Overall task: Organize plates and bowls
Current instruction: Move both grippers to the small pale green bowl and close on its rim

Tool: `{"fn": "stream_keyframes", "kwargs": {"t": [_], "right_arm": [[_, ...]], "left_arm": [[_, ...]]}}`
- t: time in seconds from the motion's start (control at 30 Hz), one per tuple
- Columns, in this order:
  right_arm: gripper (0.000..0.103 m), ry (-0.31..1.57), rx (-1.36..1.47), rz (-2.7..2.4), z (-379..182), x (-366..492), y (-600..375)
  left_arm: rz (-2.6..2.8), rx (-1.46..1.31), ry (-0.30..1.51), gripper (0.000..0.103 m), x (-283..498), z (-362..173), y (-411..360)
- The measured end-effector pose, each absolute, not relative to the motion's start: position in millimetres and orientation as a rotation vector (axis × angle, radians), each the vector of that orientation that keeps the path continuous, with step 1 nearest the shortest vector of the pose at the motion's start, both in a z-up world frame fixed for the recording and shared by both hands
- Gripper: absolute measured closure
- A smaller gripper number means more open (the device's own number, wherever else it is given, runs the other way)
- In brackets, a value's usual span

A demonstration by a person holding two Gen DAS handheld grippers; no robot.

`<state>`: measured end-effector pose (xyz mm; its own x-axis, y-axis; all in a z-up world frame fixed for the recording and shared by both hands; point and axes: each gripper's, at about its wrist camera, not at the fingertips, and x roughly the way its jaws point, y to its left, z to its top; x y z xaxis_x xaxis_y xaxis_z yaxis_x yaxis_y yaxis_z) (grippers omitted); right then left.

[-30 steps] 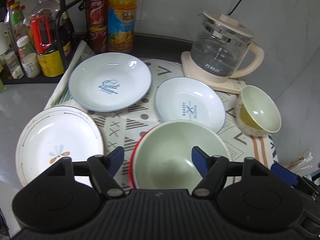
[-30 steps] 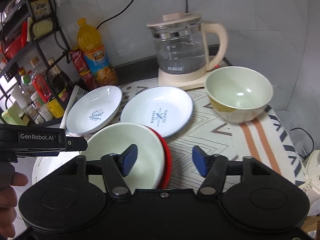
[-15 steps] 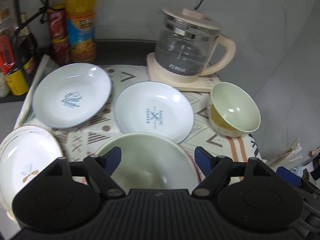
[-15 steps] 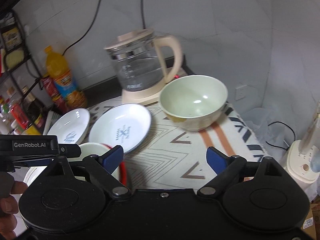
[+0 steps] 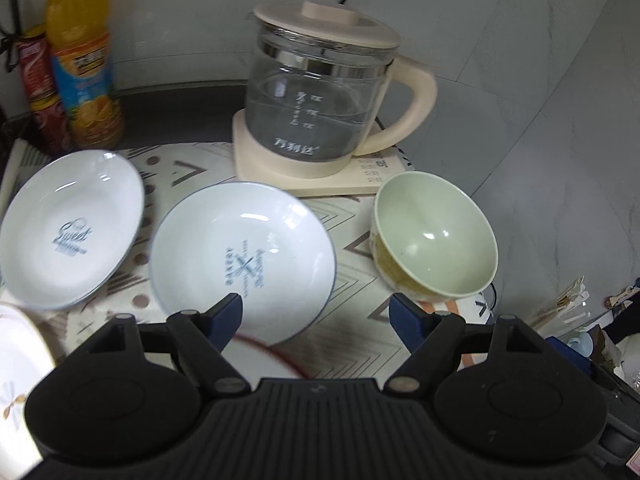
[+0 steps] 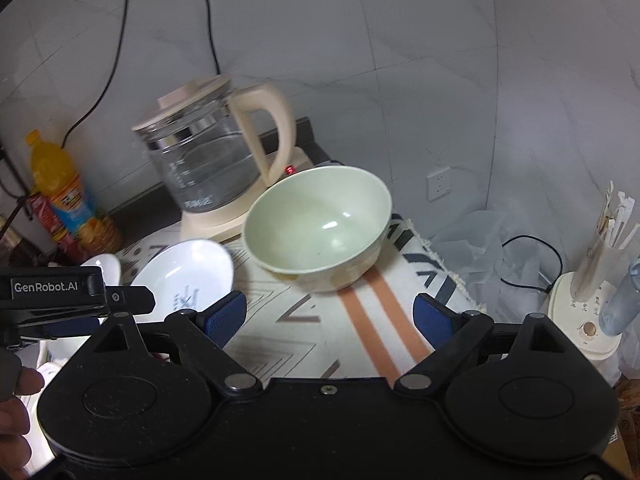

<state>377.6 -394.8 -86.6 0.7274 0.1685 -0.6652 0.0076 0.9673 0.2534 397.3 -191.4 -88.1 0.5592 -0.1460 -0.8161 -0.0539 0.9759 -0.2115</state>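
The left tongs (image 5: 314, 314) are standing wide open with nothing between the blue pads. They are hanging over the near edge of a white plate with blue writing (image 5: 242, 258). A thin red rim (image 5: 276, 354) is peeking out just below that plate, close to the tongs. It is too blurry to tell what it belongs to.

The right tongs (image 6: 330, 318) are wide open too. Their jaws have just been opening, and nothing is sitting between them. They are hovering above the patterned cloth (image 6: 280, 340) on the counter, and they are not touching anything. At the near left of the right view, a person's fingers (image 6: 18, 392) are showing.

Just beyond the right tongs, a pale green bowl (image 6: 320, 228) is sitting upright on the cloth. In the left view this bowl is on the right, next to the plate with blue writing but apart from it.

To the left, a second white plate with the word "Sweet" (image 5: 72, 228) is lying on the cloth. A third plate with a flower mark (image 5: 18, 384) is showing at the near left edge.

Farther back, a glass kettle (image 5: 316, 100) is standing on its cream base. At the far left, an orange drink bottle (image 5: 82, 60) and a red can (image 5: 38, 80) are standing by the wall.
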Motion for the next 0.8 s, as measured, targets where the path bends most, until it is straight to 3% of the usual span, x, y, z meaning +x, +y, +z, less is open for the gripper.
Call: {"fn": "stream_keyframes", "kwargs": {"t": [0.27,0.47,0.67,0.8], "right_arm": [[0.015,0.751,0.256,0.052,-90.5,407.0,-401.5],[0.023,0.779,0.269,0.024,-100.8,429.9,-408.8],[0.035,0.816,0.280,0.013,-112.0,447.2,-414.1],[0.042,0.826,0.259,0.017,-117.8,458.2,-413.2]], "left_arm": [[-0.128,-0.205,0.977,0.024,434.2,-95.4,-215.9],[-0.178,-0.201,0.996,0.028,459.6,-111.4,-232.0],[-0.210,-0.226,1.029,0.040,480.2,-127.9,-239.3],[-0.210,-0.240,1.068,0.053,490.6,-143.5,-241.7]]}}
